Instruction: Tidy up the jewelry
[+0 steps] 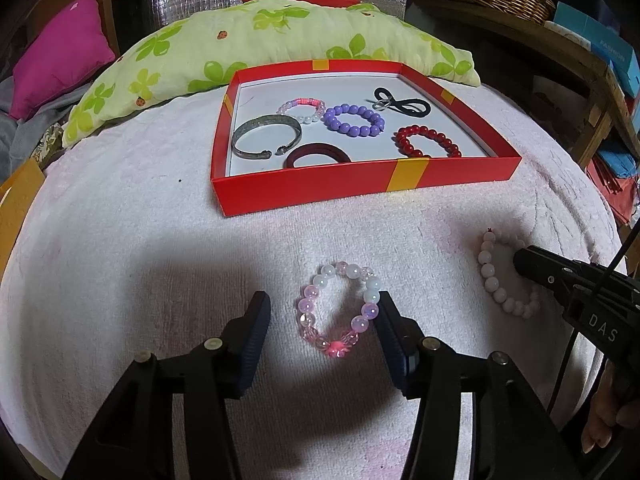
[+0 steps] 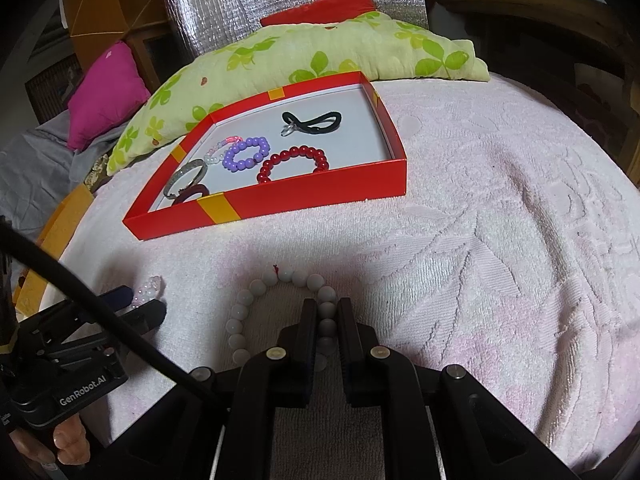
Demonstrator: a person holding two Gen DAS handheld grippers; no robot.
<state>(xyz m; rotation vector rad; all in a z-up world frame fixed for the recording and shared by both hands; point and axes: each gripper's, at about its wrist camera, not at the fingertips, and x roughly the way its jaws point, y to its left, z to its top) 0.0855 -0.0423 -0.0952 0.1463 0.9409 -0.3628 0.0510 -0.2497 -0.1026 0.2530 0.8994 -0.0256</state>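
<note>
On the pale pink towel (image 1: 120,240), the left gripper (image 1: 322,314) is reaching forward low over the cloth with its jaws spread wide, straddling the pink-and-white glass bead bracelet (image 1: 340,312). Its right finger (image 1: 390,332) is touching the beads on that side, while the left finger is standing apart from them, so nothing is being gripped. In the right wrist view the body of this gripper is showing the lettering "GenRobot.AI", with a bare thumb curling beneath it.

Beyond it, the red box lid (image 1: 312,192) with yellow stripes is lying on the towel, holding a silver cuff bangle (image 1: 264,138), a small pink-and-white bead bracelet (image 1: 302,110), a dark maroon hair band (image 1: 318,154), a purple bead bracelet (image 1: 354,118), a black hair tie (image 1: 402,104) and a red bead bracelet (image 1: 428,142).

Further right, the right gripper (image 2: 325,314) is coming in low from the near edge, its jaws squeezed onto one side of the pale pink bead bracelet (image 2: 244,308), which is lying flat on the towel in front of the box. Whether the beads are fully pinched is probably not certain, as the fingers are hiding part of the strand. In the left wrist view, its side is reading "DAS".

Behind the box, a green clover-print pillow (image 1: 240,44) is lying across the back.
</note>
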